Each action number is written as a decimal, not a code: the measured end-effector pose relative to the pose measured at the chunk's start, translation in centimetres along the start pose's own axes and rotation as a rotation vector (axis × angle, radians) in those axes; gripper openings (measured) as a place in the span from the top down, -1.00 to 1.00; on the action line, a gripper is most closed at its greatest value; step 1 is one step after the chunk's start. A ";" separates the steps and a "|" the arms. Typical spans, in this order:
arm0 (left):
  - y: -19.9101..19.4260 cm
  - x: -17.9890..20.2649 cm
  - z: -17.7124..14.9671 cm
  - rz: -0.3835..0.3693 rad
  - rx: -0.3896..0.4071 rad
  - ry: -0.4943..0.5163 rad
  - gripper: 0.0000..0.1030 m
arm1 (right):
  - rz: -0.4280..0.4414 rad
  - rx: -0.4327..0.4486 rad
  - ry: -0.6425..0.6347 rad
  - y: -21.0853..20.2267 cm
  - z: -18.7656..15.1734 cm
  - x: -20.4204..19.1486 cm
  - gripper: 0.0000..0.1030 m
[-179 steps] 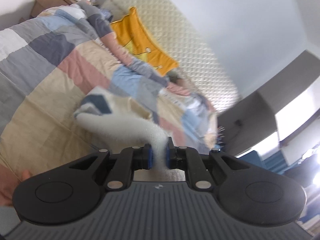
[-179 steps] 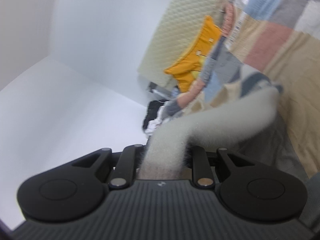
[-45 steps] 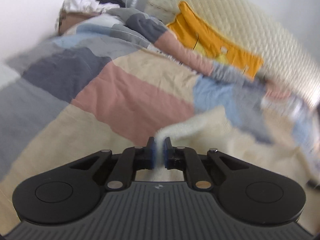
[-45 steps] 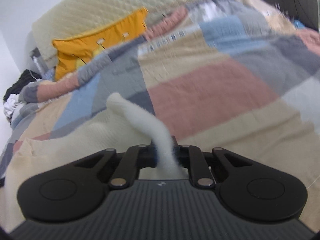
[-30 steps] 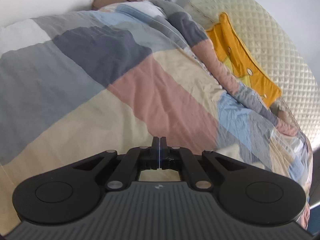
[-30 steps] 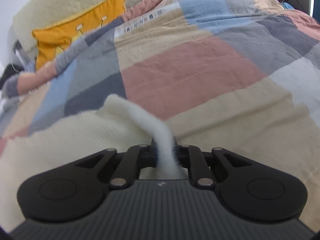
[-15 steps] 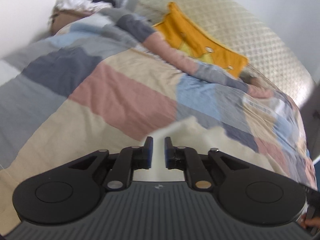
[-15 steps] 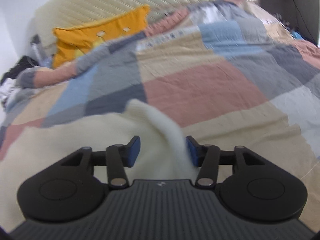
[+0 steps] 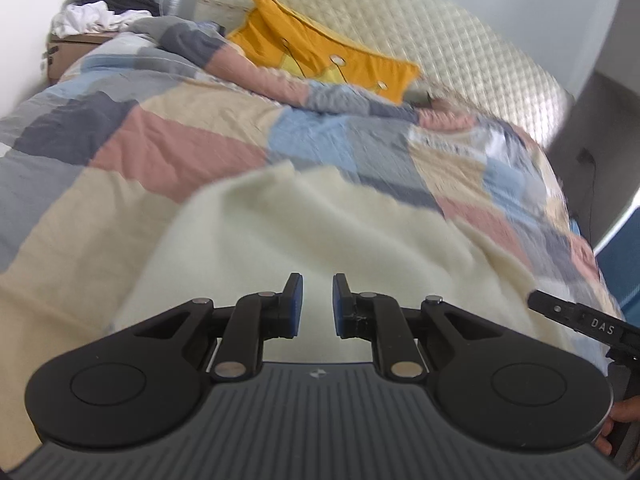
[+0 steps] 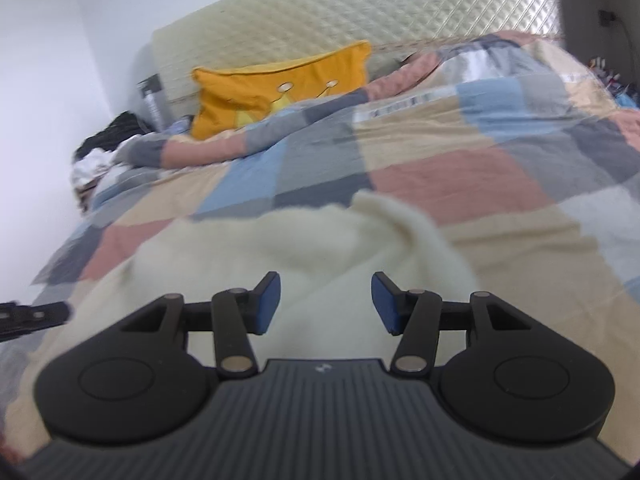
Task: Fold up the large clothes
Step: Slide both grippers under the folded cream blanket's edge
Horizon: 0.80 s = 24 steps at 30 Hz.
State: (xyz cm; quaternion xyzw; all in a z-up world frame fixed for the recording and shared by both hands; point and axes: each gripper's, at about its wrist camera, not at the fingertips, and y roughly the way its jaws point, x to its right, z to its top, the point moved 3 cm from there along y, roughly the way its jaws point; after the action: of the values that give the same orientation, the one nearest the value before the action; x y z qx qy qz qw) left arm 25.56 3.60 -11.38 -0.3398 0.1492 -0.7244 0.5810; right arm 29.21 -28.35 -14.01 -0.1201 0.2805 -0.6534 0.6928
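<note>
A cream fuzzy garment [image 9: 320,232] lies spread on the patchwork bed cover [image 9: 168,152]; it also shows in the right wrist view [image 10: 312,248], with a raised fold at its far right corner. My left gripper [image 9: 317,305] is open and empty, just above the garment's near part. My right gripper [image 10: 325,303] is open wide and empty over the garment. The tip of the right gripper shows at the right edge of the left wrist view [image 9: 576,316]; the tip of the left gripper shows at the left edge of the right wrist view [image 10: 32,314].
An orange cushion [image 9: 320,60] leans on the quilted headboard [image 9: 460,52]. A cardboard box [image 9: 76,46] with piled clothes stands at the bed's far left corner. The patchwork cover [image 10: 460,184] stretches to the right.
Both grippers let go of the cream garment and opened; it has dropped flat onto the bed. The right jaws have opened wider and both grippers have drawn back a little.
</note>
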 end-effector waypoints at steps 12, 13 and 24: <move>2.4 2.5 -2.5 0.043 -0.097 0.138 0.67 | 0.060 -0.119 -0.088 1.0 -3.5 -3.1 -0.04; 2.8 2.4 -2.6 0.044 -0.111 0.130 0.67 | 0.062 -0.129 -0.079 1.4 -3.7 -3.0 -0.04; 3.0 1.9 -2.7 0.035 -0.132 0.095 0.60 | 0.031 -0.146 -0.096 2.4 -4.7 -3.7 -0.05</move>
State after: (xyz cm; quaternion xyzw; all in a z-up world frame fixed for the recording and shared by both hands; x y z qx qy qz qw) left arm 25.85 0.50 -14.59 -0.3398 0.2300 -0.7179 0.5623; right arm 28.73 -23.51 -18.27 -0.1970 0.2957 -0.6140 0.7048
